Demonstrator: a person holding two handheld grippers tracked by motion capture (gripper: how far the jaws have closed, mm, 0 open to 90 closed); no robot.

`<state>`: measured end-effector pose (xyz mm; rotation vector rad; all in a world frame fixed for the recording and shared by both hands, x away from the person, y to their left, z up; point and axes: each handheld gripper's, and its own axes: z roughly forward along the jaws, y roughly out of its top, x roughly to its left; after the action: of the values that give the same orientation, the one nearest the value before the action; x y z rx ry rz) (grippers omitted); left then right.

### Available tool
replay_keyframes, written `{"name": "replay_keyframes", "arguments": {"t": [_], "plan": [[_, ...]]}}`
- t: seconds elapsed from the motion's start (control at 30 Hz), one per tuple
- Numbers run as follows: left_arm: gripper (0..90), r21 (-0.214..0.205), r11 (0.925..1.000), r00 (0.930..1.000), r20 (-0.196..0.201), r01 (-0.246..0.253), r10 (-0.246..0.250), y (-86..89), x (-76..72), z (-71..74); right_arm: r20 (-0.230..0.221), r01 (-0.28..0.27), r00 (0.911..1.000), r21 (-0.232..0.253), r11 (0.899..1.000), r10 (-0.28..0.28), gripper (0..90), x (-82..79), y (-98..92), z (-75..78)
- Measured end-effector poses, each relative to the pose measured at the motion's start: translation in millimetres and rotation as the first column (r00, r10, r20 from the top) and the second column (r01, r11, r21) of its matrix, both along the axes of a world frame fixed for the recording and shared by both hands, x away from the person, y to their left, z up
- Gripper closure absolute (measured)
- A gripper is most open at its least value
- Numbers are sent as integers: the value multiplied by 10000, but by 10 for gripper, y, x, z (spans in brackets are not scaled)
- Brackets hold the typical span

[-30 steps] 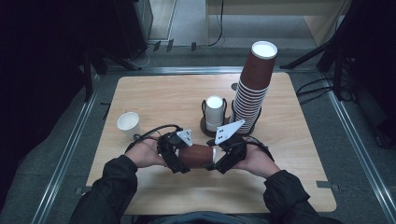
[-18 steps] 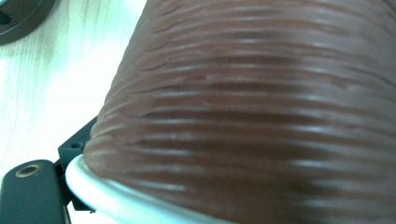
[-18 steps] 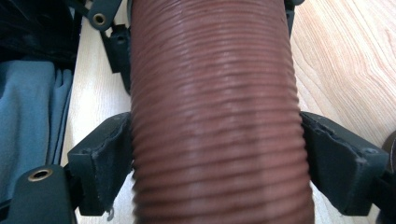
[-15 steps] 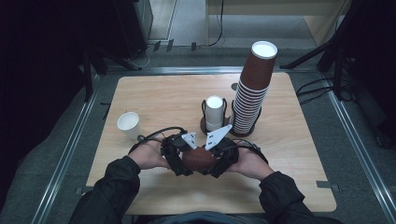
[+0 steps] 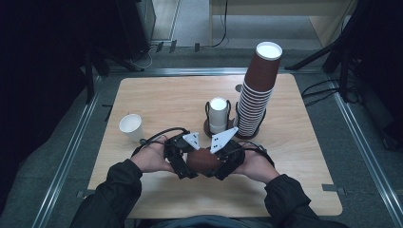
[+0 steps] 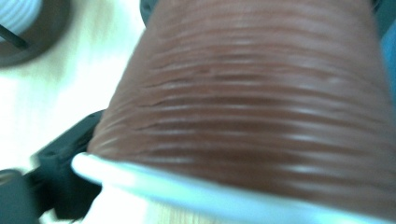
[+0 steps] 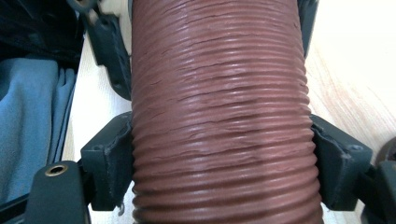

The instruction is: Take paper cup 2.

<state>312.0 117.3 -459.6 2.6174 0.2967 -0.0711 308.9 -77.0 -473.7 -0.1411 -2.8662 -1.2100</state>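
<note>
Over the worktop's [image 5: 157,99] near edge, the right hand-held gripper [image 5: 227,159] clamps a brown cup [image 5: 202,160] on both sides. The left hand-held gripper [image 5: 178,156] has just opened and stands wide beside it — probably a handover or pulling nested cups apart. One white cup [image 5: 131,127] stands apart; two holders [image 5: 217,116] carry stacks.
</note>
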Motion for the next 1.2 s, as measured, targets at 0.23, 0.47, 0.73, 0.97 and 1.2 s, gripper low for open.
{"name": "replay_keyframes", "arguments": {"t": [0.23, 0.47, 0.73, 0.97, 1.2], "plan": [[0, -731, 9972, 9999, -105, -134, 127, 85, 4, 29, 11, 73, 10000, 256, 9996, -73, 200, 13, -65, 31], [0, -1406, 9895, 9993, -170, -345, 324, 202, 16, 62, 81, 239, 9997, 673, 9974, -245, 199, 37, -157, 75], [0, -2384, 9678, 9966, -377, -805, 736, 327, 19, 114, 29, 296, 9995, 1260, 9916, -303, 197, 51, -263, 108], [0, -3205, 9415, 9938, -707, -1043, 860, 336, 25, 145, 58, 270, 9996, 1686, 9853, -284, 197, 54, -299, 105], [0, -3650, 9235, 9917, -919, -1177, 900, 314, 29, 158, 129, 136, 9998, 1868, 9823, -163, 196, 39, -269, 100]]}}
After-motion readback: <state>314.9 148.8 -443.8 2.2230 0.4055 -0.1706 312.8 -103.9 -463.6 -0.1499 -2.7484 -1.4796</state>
